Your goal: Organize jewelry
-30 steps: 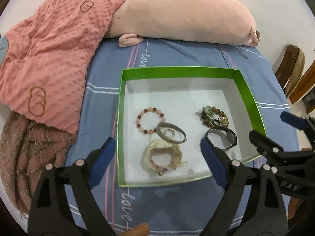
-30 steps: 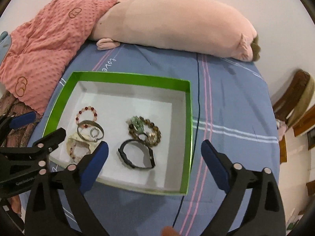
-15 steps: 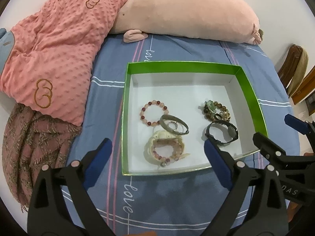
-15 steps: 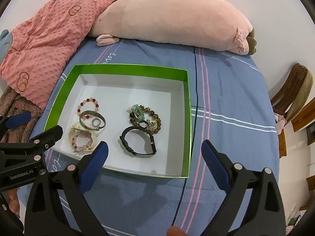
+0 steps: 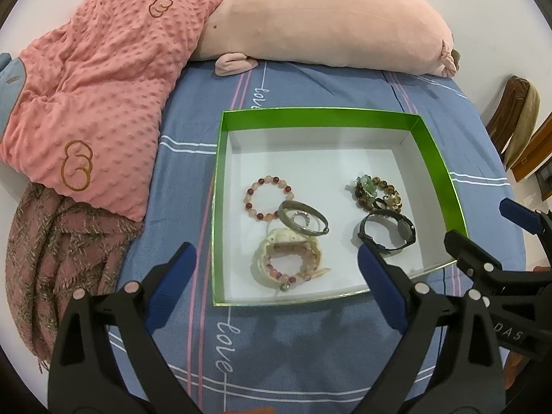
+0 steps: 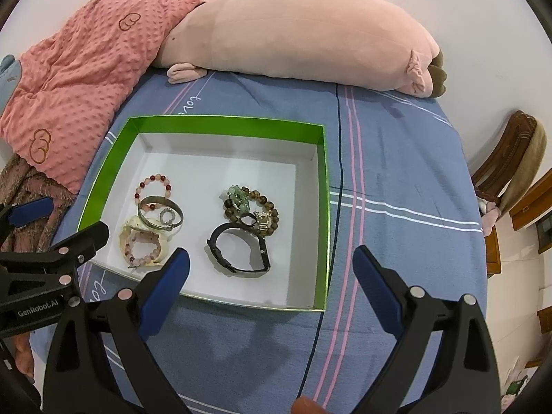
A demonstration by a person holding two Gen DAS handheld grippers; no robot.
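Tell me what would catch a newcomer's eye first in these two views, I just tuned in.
The green-walled box in the middle of the blue bedspread stands out first, with bracelets and a black watch clustered on its white floor. Behind it a long pink plush pillow lies against the wall, with a dotted pink blanket to its left. Both the left gripper and the right gripper hang open, empty, at the box's near edge.

Left gripper (image 5: 276, 276) and right gripper (image 6: 272, 277) both gape wide, empty.
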